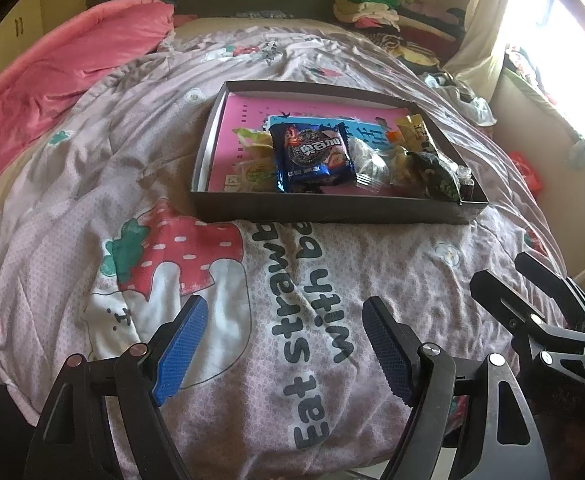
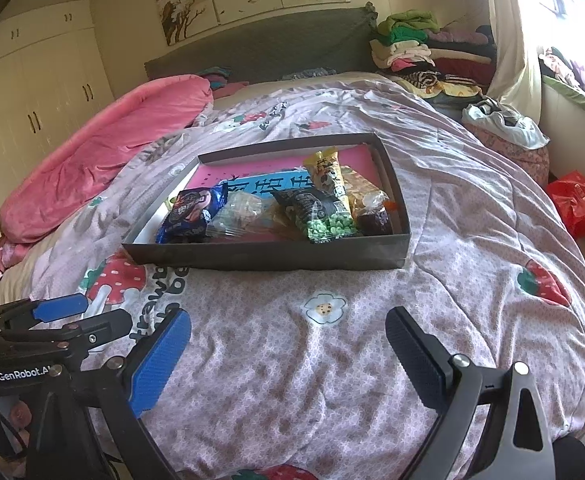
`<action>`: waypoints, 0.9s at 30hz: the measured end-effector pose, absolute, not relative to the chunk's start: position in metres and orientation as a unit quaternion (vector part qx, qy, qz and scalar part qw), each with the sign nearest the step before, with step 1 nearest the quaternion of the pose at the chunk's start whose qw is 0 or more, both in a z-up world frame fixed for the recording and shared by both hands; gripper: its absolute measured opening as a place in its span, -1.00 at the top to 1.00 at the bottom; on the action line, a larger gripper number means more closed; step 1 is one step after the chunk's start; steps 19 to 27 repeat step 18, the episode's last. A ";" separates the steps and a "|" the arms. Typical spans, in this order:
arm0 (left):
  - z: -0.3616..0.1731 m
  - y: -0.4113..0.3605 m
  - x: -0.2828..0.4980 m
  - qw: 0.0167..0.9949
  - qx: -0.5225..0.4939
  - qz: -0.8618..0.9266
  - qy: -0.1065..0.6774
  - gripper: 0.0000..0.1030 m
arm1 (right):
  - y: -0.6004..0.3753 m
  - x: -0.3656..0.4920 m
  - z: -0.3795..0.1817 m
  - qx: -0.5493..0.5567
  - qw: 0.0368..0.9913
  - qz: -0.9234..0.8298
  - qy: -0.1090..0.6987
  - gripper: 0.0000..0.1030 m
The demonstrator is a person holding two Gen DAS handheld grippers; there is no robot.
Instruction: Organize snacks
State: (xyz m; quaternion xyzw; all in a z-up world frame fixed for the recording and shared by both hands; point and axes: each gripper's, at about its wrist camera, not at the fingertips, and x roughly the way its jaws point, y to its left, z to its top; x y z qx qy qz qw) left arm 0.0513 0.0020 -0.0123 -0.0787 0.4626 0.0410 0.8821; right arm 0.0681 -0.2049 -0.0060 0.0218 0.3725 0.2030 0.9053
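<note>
A shallow dark box [image 1: 332, 210] [image 2: 268, 256] with a pink bottom lies on the bed. It holds several snack packs: a blue cookie pack [image 1: 312, 156] [image 2: 190, 212], a clear bag [image 1: 366, 166] [image 2: 238, 212], a dark green-pea pack [image 1: 432, 174] [image 2: 324, 216] and a yellow pack [image 2: 326, 170]. My left gripper [image 1: 284, 344] is open and empty, over the quilt in front of the box. My right gripper [image 2: 288, 354] is open and empty, also in front of the box. The right gripper shows in the left wrist view [image 1: 532, 300]; the left gripper shows in the right wrist view [image 2: 80, 316].
A strawberry-print quilt [image 1: 172, 240] [image 2: 452, 280] covers the bed. A pink blanket [image 1: 52, 92] [image 2: 112, 152] lies at the left. Folded clothes [image 2: 412, 48] are piled at the headboard's right. A red bag [image 2: 576, 204] sits beside the bed on the right.
</note>
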 end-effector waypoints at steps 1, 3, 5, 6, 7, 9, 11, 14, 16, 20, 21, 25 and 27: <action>-0.013 0.002 0.052 0.881 -0.077 0.037 0.465 -0.56 | -0.206 0.069 -0.006 0.022 0.906 0.202 0.372 -0.91; -0.017 0.001 0.055 0.876 -0.072 0.034 0.476 -0.56 | -0.207 0.071 -0.006 0.018 0.908 0.197 0.370 -0.91; -0.020 0.003 0.058 0.873 -0.072 0.036 0.481 -0.56 | -0.209 0.073 -0.006 0.017 0.909 0.191 0.369 -0.91; -0.021 0.003 0.059 0.872 -0.071 0.036 0.484 -0.56 | -0.211 0.075 -0.007 0.019 0.910 0.189 0.369 -0.91; -0.022 0.004 0.060 0.871 -0.070 0.036 0.485 -0.56 | -0.213 0.077 -0.007 0.020 0.911 0.186 0.369 -0.91; -0.023 0.007 0.062 0.872 -0.069 0.039 0.483 -0.56 | -0.218 0.081 -0.007 0.024 0.912 0.177 0.368 -0.91; -0.025 0.013 0.066 0.873 -0.076 0.042 0.481 -0.56 | -0.226 0.088 -0.007 0.030 0.913 0.167 0.370 -0.91; -0.025 0.027 0.072 0.876 -0.081 0.059 0.472 -0.56 | -0.241 0.101 -0.006 0.034 0.918 0.140 0.369 -0.95; -0.024 0.044 0.079 0.881 -0.077 0.083 0.460 -0.56 | -0.256 0.117 -0.006 0.036 0.920 0.119 0.371 -0.98; -0.020 0.065 0.086 0.889 -0.073 0.106 0.439 -0.56 | -0.268 0.132 -0.006 0.033 0.920 0.104 0.376 -0.98; -0.020 0.065 0.086 0.889 -0.073 0.106 0.439 -0.56 | -0.268 0.132 -0.006 0.033 0.920 0.104 0.376 -0.98; -0.020 0.065 0.086 0.889 -0.073 0.106 0.439 -0.56 | -0.268 0.132 -0.006 0.033 0.920 0.104 0.376 -0.98; -0.020 0.065 0.086 0.889 -0.073 0.106 0.439 -0.56 | -0.268 0.132 -0.006 0.033 0.920 0.104 0.376 -0.98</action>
